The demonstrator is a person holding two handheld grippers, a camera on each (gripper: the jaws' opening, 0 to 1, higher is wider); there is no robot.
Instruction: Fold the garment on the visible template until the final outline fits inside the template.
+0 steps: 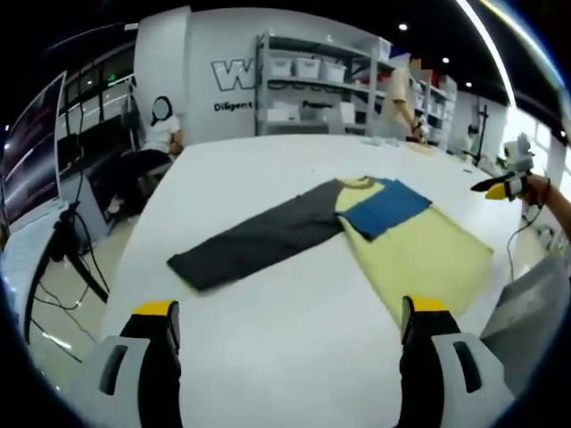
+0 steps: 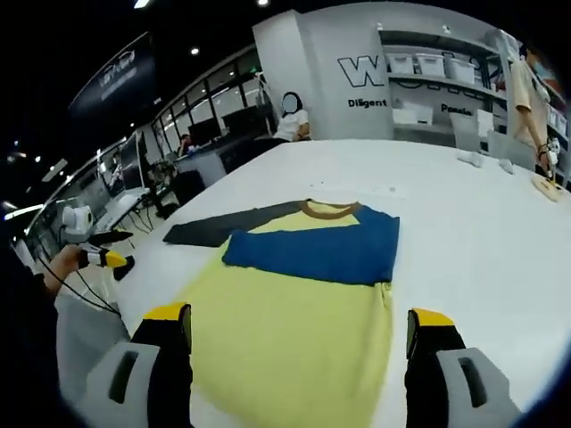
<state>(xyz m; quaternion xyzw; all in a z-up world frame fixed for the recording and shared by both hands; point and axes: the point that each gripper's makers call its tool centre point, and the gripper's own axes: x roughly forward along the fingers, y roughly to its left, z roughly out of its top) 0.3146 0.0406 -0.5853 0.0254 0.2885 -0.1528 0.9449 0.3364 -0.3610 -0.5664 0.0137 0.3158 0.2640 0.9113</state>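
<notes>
Nearest in the left gripper view, the left gripper (image 1: 290, 325) hangs over the bare white table (image 1: 268, 357) with its yellow-tipped jaws spread wide and holding nothing, while beyond them the garment (image 1: 357, 232) lies flat, yellow body toward the right, blue sleeve folded across its chest and dark grey sleeve stretched out to the left; the right gripper (image 1: 501, 185) shows at the far right edge. Closest in the right gripper view, the right gripper (image 2: 299, 325) is likewise parted and empty above the garment's yellow hem, the blue sleeve lying across the chest just under the brown collar, the grey sleeve reaching away to the left, and the left gripper at the left edge in a person's hand (image 2: 64, 261).
</notes>
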